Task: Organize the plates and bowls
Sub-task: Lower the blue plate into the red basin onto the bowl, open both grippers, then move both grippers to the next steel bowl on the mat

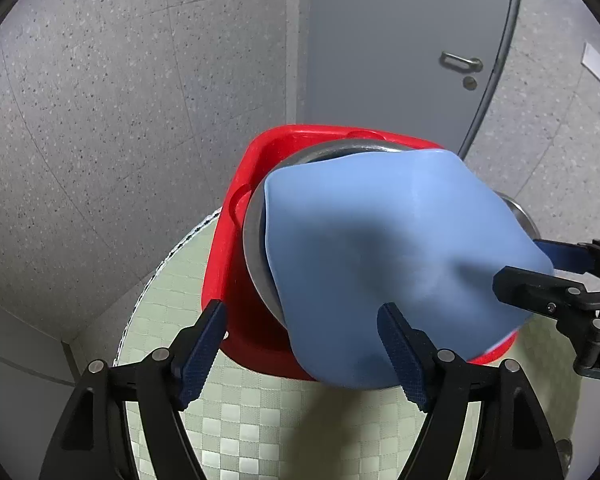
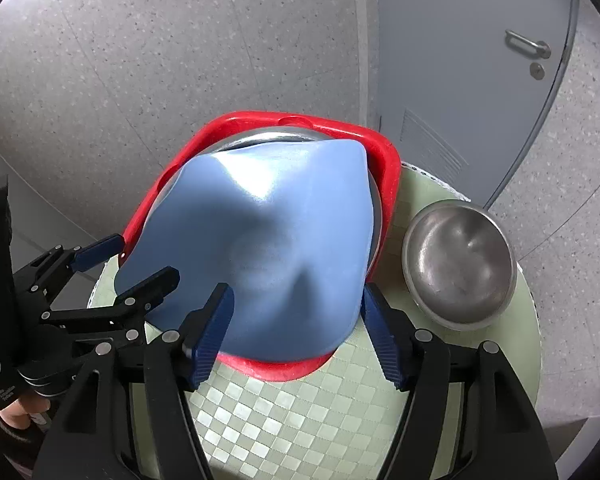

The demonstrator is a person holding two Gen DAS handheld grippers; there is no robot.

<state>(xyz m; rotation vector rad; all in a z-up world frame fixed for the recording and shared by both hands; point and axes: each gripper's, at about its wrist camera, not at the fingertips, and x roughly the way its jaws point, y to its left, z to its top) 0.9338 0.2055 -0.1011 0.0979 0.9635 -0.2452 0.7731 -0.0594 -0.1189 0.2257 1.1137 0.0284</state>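
1. Plates and bowls stand stacked on a round table with a pale green checked woven cover (image 2: 284, 412); both grippers hang at the stack's near edge, pointing steeply down.
2. Left gripper (image 1: 302, 354), black frame with dark blue ribbed pads: jaws apart, nothing pinched. Its right pad lies over the near edge of the blue plate; whether it touches cannot be told. Its left pad hangs beside the red tray, over the table cover.
3. Right gripper (image 2: 296, 328), same build: jaws apart, straddling the near corner of the blue plate; the pads do not visibly press on it.
4. Blue plate (image 1: 380, 240), matt light-blue plastic, squarish with rounded corners and a dished middle: uppermost item, lying slightly tilted on the stack, its near edge overhanging the tray rim.
5. Large steel bowl (image 1: 254, 232), brushed metal with a rounded rim: directly under the blue plate, inside the tray; only its rim shows.
6. Red tray (image 2: 388, 172), glossy red plastic, squarish with a raised rim: bottom item, resting on the table cover.
7. Small steel bowl (image 2: 460, 264), round, dull grey metal, open side up: on the table just beside the tray's right side, apart from it.
8. Speckled grey floor (image 1: 100, 120) and a grey door (image 2: 460, 60) with a metal handle: beyond the table.
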